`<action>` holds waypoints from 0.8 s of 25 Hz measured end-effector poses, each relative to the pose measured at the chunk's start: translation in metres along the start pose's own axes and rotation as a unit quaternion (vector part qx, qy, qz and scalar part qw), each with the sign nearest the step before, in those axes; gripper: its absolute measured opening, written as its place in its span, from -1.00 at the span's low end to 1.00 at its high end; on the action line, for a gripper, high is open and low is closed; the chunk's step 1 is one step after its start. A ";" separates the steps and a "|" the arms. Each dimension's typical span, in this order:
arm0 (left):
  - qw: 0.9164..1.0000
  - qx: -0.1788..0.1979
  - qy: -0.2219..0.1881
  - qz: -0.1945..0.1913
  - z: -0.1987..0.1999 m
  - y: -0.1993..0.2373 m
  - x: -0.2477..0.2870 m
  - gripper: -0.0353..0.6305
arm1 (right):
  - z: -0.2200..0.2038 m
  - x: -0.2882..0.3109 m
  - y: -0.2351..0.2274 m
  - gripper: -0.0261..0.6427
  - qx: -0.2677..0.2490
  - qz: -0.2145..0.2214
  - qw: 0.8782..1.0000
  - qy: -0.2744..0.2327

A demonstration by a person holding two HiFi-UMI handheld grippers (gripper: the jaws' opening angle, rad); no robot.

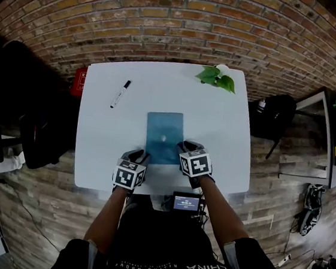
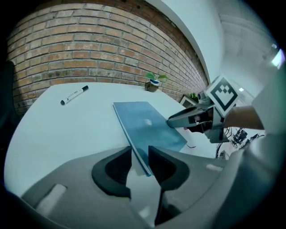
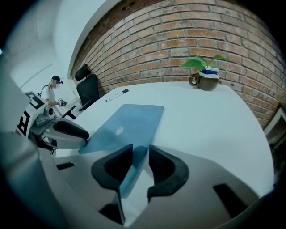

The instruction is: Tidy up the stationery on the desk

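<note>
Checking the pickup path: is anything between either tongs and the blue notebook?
Nothing visible. Near corners of the blue notebook already sit inside the left tongs and right tongs; the marker and plant lie far off.

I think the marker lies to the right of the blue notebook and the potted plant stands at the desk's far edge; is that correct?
No: the marker lies to the left of the blue notebook, not the right, as the head view shows. The potted plant does stand at the far edge of the desk.
</note>
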State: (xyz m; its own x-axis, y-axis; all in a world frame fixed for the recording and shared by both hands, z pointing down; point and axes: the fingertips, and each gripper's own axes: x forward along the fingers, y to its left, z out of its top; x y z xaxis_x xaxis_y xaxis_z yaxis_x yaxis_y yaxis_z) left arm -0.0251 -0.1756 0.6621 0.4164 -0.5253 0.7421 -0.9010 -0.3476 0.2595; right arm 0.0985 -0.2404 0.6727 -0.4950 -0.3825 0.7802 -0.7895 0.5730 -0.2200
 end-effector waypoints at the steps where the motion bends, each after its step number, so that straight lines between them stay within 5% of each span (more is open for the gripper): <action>1: 1.000 -0.002 0.000 0.003 0.003 0.002 -0.002 -0.55 | -0.003 -0.002 0.000 -0.55 0.003 0.001 1.000 0.002; 13: 0.998 0.029 0.053 -0.006 0.031 0.021 0.025 -0.55 | 0.005 0.002 0.005 -0.35 0.054 0.018 0.998 0.005; 20: 0.999 0.014 0.045 -0.019 0.029 0.019 0.028 -0.57 | 0.007 0.005 0.006 -0.38 0.075 0.013 0.997 0.006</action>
State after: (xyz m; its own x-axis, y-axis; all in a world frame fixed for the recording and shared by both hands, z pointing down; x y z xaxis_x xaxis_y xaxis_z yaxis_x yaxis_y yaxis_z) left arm -0.0270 -0.2198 0.6698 0.4366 -0.4399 0.7847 -0.8803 -0.3887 0.2719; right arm 0.0887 -0.2443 0.6709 -0.5122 -0.3607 0.7795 -0.8224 0.4677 -0.3239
